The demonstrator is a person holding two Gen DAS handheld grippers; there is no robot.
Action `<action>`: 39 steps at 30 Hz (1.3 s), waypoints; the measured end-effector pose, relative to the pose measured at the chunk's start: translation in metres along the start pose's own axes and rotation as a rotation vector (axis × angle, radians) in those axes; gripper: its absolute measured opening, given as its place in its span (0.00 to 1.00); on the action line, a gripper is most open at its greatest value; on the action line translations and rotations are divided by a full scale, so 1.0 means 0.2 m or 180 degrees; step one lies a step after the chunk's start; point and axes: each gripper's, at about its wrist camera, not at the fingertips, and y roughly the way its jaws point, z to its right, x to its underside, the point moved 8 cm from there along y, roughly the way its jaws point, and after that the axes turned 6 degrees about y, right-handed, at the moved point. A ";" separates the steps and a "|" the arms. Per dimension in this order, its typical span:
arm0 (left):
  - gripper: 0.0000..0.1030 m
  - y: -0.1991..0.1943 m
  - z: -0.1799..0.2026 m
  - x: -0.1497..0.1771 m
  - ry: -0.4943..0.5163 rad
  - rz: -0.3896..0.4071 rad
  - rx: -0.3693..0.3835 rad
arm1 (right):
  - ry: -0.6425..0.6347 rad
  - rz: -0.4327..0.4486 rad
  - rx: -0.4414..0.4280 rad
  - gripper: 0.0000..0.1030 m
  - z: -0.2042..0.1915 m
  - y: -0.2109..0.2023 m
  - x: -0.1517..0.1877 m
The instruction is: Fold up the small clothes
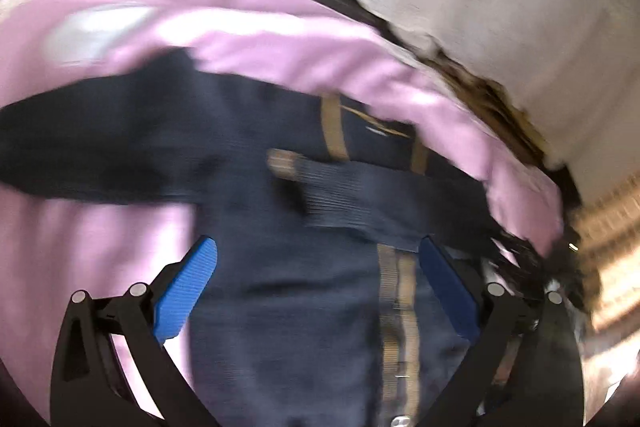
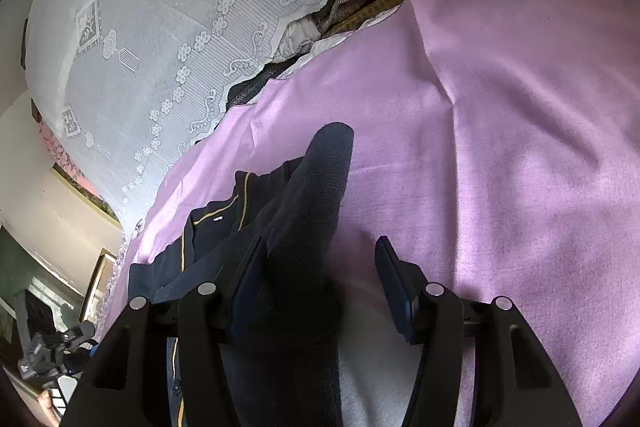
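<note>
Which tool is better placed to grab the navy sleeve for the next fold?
Probably right. The right tool is open with the navy sleeve running between its fingers. The left tool, also open, hovers over the garment's body in a blurred view.

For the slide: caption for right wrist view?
Open right gripper over a navy sleeve on pink sheet.

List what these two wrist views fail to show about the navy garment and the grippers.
- Left wrist view: motion blur smears the navy garment, so its folds and tan trim are unclear.
- Right wrist view: the sleeve runs between the right gripper fingers; contact with them cannot be judged.
- Right wrist view: the garment's lower part is cut off by the gripper frame and the bottom edge.
- Neither view shows the whole garment on the pink sheet.
</note>
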 end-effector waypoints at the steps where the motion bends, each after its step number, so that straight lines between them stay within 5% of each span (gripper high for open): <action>1: 0.95 0.06 0.06 0.00 0.0062 -0.0089 0.0071 | 0.0008 0.0004 -0.0001 0.55 -0.01 0.00 0.00; 4: 0.94 0.22 0.10 0.00 -0.0047 -0.0255 0.0062 | 0.0036 0.0005 -0.0008 0.55 0.00 0.00 0.00; 6: 0.75 0.30 0.08 0.01 -0.0264 -0.0324 0.0191 | 0.0033 -0.0003 -0.0001 0.55 0.00 0.01 0.00; 8: 0.72 0.36 0.08 0.00 -0.0406 -0.0330 0.0305 | 0.0023 -0.0026 0.0009 0.55 -0.01 0.02 0.00; 13: 0.61 0.43 0.08 -0.03 -0.0197 -0.0278 0.0024 | 0.0027 -0.0038 0.0001 0.55 -0.01 0.02 0.00; 15: 0.38 0.43 0.06 -0.05 -0.0204 -0.0211 -0.0074 | 0.0026 -0.0034 0.0000 0.55 -0.01 0.03 0.00; 20: 0.15 0.39 -0.06 -0.05 -0.0350 -0.0021 0.0023 | -0.0021 0.0097 0.0061 0.54 -0.02 -0.02 -0.02; 25: 0.13 0.35 -0.09 -0.02 -0.0207 0.0280 -0.0128 | -0.0677 0.0395 0.0091 0.54 -0.23 -0.12 -0.04; 27: 0.12 0.33 -0.09 -0.02 -0.0139 0.0411 -0.0279 | -0.0884 0.0260 0.0156 0.54 -0.27 -0.07 0.01; 30: 0.12 0.28 -0.17 -0.03 -0.0100 0.0486 -0.0585 | -0.1070 -0.0258 0.0601 0.55 -0.19 0.13 0.10; 33: 0.14 0.32 -0.21 -0.01 -0.0181 0.0375 -0.0521 | -0.1065 -0.0297 0.0598 0.52 -0.18 0.14 0.09; 37: 0.18 0.22 -0.19 0.02 -0.0133 0.0410 -0.0428 | -0.1214 0.0067 0.0539 0.51 -0.25 0.03 0.05; 39: 0.33 0.17 -0.18 0.03 -0.0137 0.0423 -0.0315 | -0.1318 0.0090 0.0468 0.54 -0.30 0.01 0.07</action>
